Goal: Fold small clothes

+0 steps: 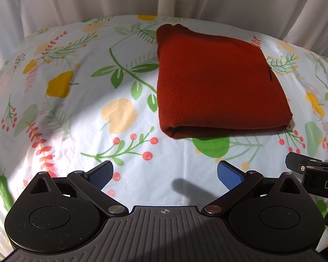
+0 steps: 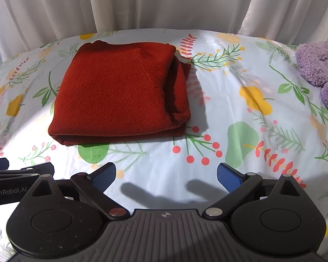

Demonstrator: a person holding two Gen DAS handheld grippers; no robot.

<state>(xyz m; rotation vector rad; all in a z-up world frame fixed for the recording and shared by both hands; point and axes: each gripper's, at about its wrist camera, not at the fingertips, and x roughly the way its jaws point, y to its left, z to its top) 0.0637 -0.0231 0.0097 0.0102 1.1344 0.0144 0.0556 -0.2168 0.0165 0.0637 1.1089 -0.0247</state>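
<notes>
A rust-red knit garment [image 1: 214, 83] lies folded into a thick rectangle on the floral sheet [image 1: 76, 109]. It also shows in the right wrist view [image 2: 116, 93], with its layered edges on the right side. My left gripper [image 1: 165, 174] is open and empty, held above the sheet in front of the garment's near edge. My right gripper [image 2: 166, 175] is open and empty, in front of the garment and to its right. Neither gripper touches the garment. The right gripper's body [image 1: 312, 170] shows at the right edge of the left wrist view.
A purple plush toy [image 2: 319, 69] lies on the sheet at the far right. White curtains [image 2: 164, 4] hang close behind the surface. The left gripper's body [image 2: 15, 183] shows at the left edge of the right wrist view.
</notes>
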